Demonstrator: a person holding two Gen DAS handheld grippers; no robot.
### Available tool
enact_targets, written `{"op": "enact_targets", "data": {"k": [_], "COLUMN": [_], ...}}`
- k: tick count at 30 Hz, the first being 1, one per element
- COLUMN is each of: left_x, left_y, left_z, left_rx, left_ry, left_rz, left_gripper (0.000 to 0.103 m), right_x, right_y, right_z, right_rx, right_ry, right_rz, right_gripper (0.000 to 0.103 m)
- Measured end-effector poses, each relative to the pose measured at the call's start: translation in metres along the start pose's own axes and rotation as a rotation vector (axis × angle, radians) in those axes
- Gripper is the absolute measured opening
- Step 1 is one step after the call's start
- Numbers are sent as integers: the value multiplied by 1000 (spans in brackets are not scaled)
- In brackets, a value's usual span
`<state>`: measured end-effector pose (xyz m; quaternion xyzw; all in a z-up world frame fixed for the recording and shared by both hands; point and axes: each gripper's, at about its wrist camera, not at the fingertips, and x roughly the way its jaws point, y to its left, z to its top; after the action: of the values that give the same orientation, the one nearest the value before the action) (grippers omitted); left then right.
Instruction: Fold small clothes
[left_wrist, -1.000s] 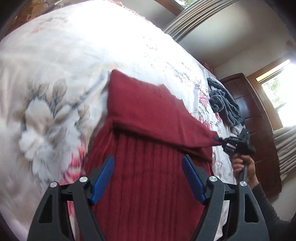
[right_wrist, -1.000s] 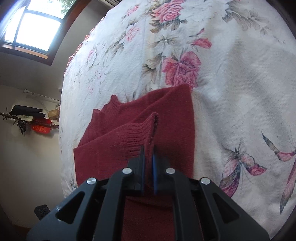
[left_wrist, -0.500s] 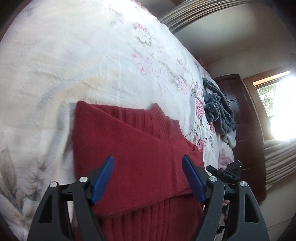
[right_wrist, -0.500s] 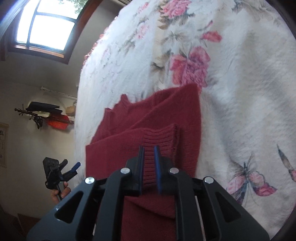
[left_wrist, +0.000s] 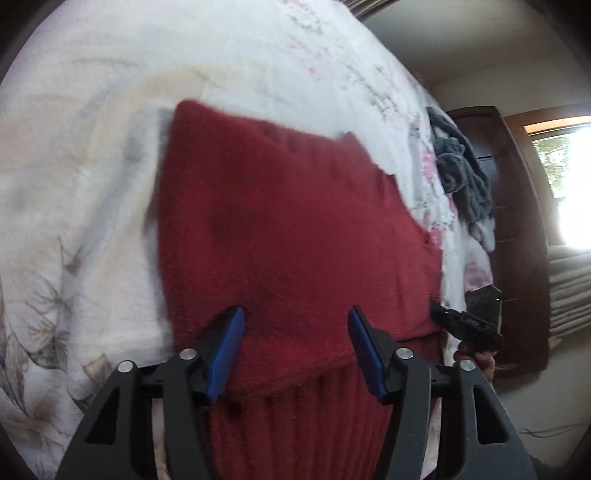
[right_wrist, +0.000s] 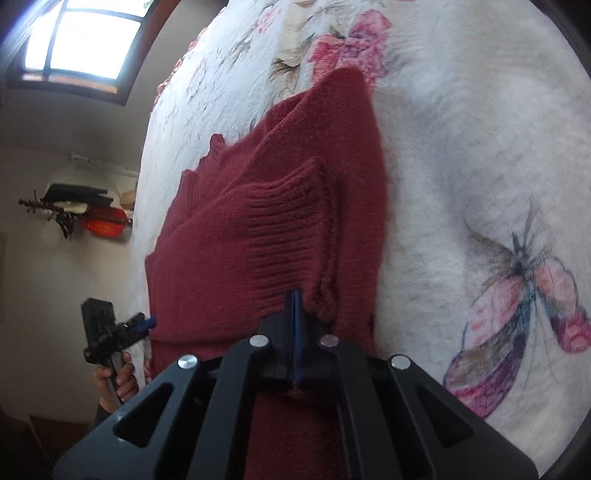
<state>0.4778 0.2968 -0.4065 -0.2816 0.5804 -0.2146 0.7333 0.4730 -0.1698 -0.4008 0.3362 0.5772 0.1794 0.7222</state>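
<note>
The right gripper (right_wrist: 295, 306) is clamped, apparently on the ribbed cuff (right_wrist: 288, 236) of the red sweater (left_wrist: 295, 229), though the pinch itself is half hidden; the left gripper (left_wrist: 295, 343) hangs spread wide over the folded sleeve, gripping nothing. The knit looks soft, thick and floppy, light enough to lift by cuffs, hem or corners. It lies on a floral bedspread (left_wrist: 110, 110). A grey garment (left_wrist: 461, 177) sits at 2 o'clock, a dark wardrobe (left_wrist: 517, 221) beyond.
</note>
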Motion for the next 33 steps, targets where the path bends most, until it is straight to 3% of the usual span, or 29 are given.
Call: {"op": "enact_targets", "data": {"k": [1, 3, 4, 5, 7, 9, 11, 12, 13, 18, 24, 28, 33], "left_x": [-5, -17, -16, -7, 8, -5, -34, -47, -59, -105, -136, -136, -127], "left_y": [-3, -17, -21, -19, -11, -12, -25, -29, -30, -10, 40, 53, 67], "left_z": [-1, -7, -12, -17, -21, -27, -42, -55, -70, -167, -289, -327, -347], "left_rx": [1, 63, 83, 79, 53, -2, 9, 26, 37, 16, -138, -175, -253], "left_ry": [-10, -32, -28, 3, 40, 17, -11, -24, -23, 45, 105, 131, 146], "left_rz": [-18, -50, -35, 9, 63, 50, 0, -17, -28, -41, -43, -41, -90], "left_gripper": [47, 61, 64, 67, 66, 66, 72, 76, 78, 79, 79, 79, 79], "right_x": [-6, -16, -16, -11, 7, 2, -20, -32, -43, -99, -134, -127, -115], "right_y": [5, 20, 25, 26, 11, 3, 22, 29, 33, 5, -38, -41, -29], "right_z": [-2, -12, -18, -21, -26, -28, -38, -49, -61, -140, -249, -285, -294], "right_rx": [7, -21, -34, -45, -34, 37, -11, -40, -63, -58, 43, 46, 41], "right_ry": [-20, -41, -36, -27, 18, 6, -7, -3, 10, 113, 242, 308, 312], "right_rz": [13, 54, 56, 28, -56, -23, -15, -8, -8, -53, -114, -132, -124], "right_gripper": [6, 13, 13, 13, 0, 0, 22, 42, 46, 47, 48, 51, 55]}}
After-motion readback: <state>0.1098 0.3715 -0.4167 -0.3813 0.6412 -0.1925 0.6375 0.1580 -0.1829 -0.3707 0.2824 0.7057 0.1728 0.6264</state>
